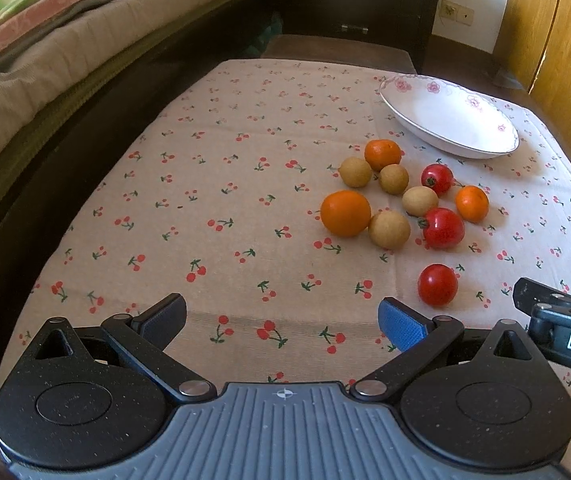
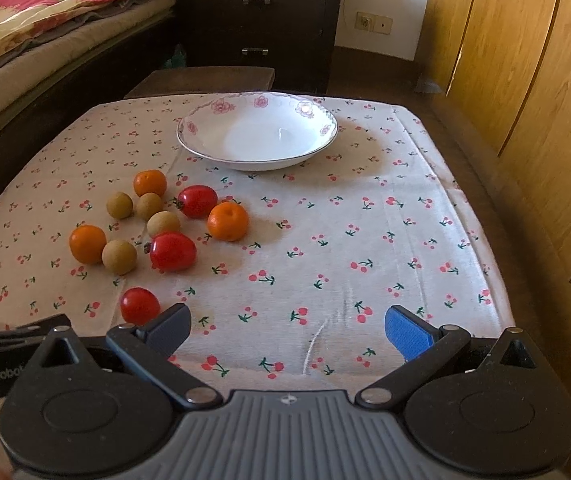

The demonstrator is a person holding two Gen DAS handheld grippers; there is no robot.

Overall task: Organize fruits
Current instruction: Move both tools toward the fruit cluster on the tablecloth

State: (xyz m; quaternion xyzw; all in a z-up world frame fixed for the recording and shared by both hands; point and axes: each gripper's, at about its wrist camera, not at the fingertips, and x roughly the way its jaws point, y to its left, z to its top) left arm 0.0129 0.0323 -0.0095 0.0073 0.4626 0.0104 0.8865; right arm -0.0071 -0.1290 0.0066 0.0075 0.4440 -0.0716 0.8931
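Both claws hang spread wide over the cherry-print cloth (image 2: 365,216), gripping nothing: the left gripper (image 1: 283,320) at the bottom of its view, the right gripper (image 2: 287,326) likewise. The fruit (oranges, tomatoes, small tan ones) sits clustered left of centre in the right view, around one tomato (image 2: 173,251). The white bowl (image 2: 257,110) stands beyond, near the top.

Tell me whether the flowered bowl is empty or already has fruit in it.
Empty. The bowl shows only its bare white inside in both views; all the fruit, such as the nearest tomato, sits on the cloth.
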